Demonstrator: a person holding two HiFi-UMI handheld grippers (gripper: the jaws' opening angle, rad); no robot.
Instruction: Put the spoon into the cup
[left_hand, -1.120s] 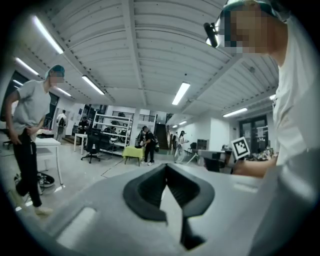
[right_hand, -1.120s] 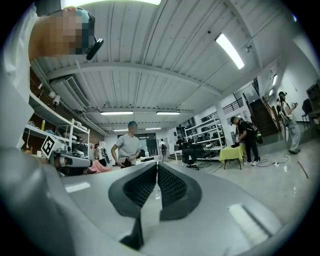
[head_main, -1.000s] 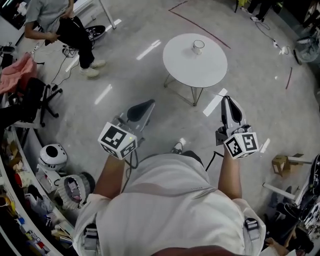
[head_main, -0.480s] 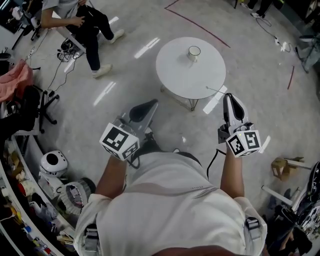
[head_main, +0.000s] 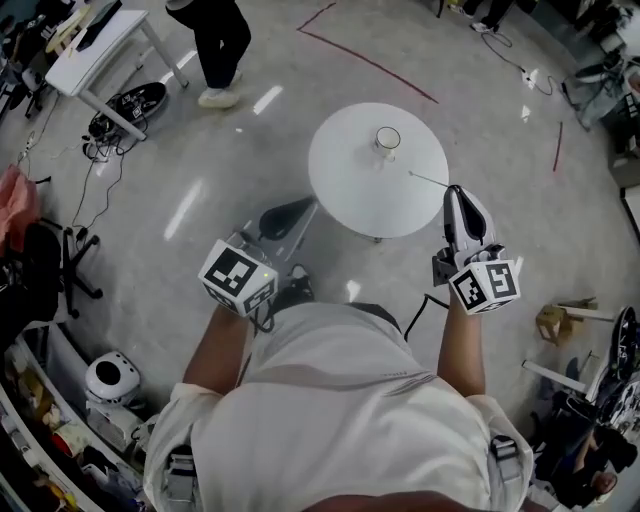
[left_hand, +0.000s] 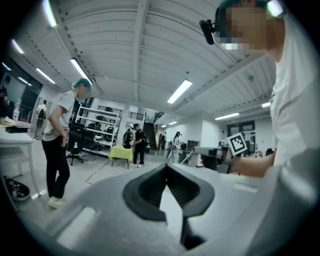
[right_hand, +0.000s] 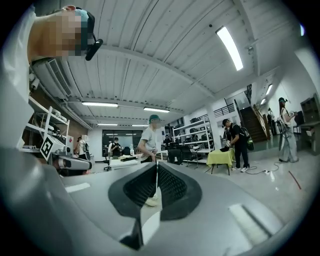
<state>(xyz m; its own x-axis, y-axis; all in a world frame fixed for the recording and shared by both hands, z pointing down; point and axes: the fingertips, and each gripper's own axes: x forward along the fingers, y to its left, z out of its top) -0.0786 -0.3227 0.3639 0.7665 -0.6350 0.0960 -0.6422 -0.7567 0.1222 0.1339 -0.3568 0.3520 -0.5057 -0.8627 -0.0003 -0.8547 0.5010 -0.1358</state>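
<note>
Right tongs clenched on spoon above round table near cup; left tongs clenched empty beside table.

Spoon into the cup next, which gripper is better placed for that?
Right. The right gripper has its jaws shut on the spoon, which points toward the cup on the round table. The left gripper holds nothing.
</note>
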